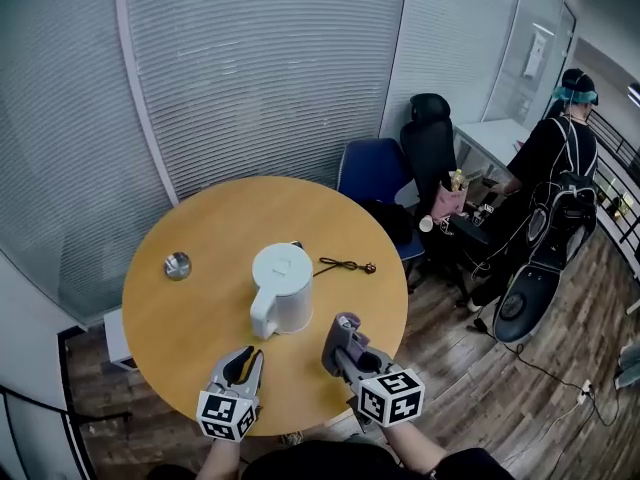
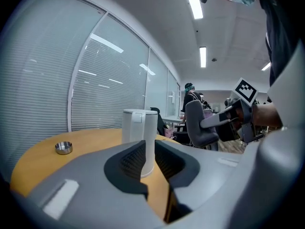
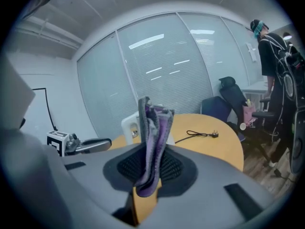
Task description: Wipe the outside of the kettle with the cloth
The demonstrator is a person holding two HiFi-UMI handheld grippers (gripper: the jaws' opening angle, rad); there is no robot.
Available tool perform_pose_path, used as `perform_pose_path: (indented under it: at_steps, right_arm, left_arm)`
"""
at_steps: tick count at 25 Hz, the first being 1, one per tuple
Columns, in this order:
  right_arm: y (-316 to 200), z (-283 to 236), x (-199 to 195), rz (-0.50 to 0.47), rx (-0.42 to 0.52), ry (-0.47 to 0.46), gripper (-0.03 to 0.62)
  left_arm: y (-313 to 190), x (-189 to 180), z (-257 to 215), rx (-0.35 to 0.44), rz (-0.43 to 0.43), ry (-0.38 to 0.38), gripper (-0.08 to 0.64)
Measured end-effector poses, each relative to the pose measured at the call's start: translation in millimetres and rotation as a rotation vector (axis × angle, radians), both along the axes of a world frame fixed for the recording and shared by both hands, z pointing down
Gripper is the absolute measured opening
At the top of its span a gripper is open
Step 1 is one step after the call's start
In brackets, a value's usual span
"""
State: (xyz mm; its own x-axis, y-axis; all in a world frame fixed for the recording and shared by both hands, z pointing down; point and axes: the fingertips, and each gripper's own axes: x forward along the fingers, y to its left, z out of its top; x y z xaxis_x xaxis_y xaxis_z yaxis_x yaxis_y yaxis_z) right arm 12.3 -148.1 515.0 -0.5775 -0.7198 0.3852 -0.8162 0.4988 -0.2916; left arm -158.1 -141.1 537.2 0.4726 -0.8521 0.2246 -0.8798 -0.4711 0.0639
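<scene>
The white kettle point(image 1: 281, 288) stands upright at the middle of the round wooden table point(image 1: 200, 228), handle toward me. My left gripper point(image 1: 244, 360) hovers just short of the handle; its jaws stand a narrow gap apart with nothing between them. In the left gripper view the kettle point(image 2: 138, 128) shows through that gap, farther off. My right gripper point(image 1: 343, 336) is raised to the right of the kettle and shut on a purple-grey cloth point(image 1: 347, 322). In the right gripper view the cloth point(image 3: 155, 128) stands up folded between the pads, partly hiding the kettle point(image 3: 129, 126).
A small metal dish point(image 1: 177, 265) lies at the table's left. A black cord with plug point(image 1: 346, 265) lies right of the kettle. Blue and black office chairs point(image 1: 375, 173) stand behind the table. A person point(image 1: 560, 158) stands at the far right by a desk.
</scene>
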Motion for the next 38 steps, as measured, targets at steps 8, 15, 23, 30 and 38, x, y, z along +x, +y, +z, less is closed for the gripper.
perform_pose_path:
  at_steps: [8,15,23,30,38]
  right_arm:
    - [20,-8,31,-0.116,0.007,0.011,0.066]
    - [43,-5,62,-0.179,-0.005,0.019,0.066]
    - [61,3,76,-0.259,0.0,0.031,0.066]
    - [71,4,89,-0.297,0.021,0.038,0.064]
    - [75,3,99,-0.315,0.038,0.034,0.064]
  left_arm:
    - [35,38,-3,-0.009,-0.095,0.019,0.011]
    - [71,75,1,-0.035,-0.14,0.011,0.009]
    - [91,100,3,-0.029,-0.192,0.004,0.009]
    - [107,112,7,-0.049,-0.248,-0.009,0.009]
    - [116,129,7,-0.037,-0.255,-0.006,0.009]
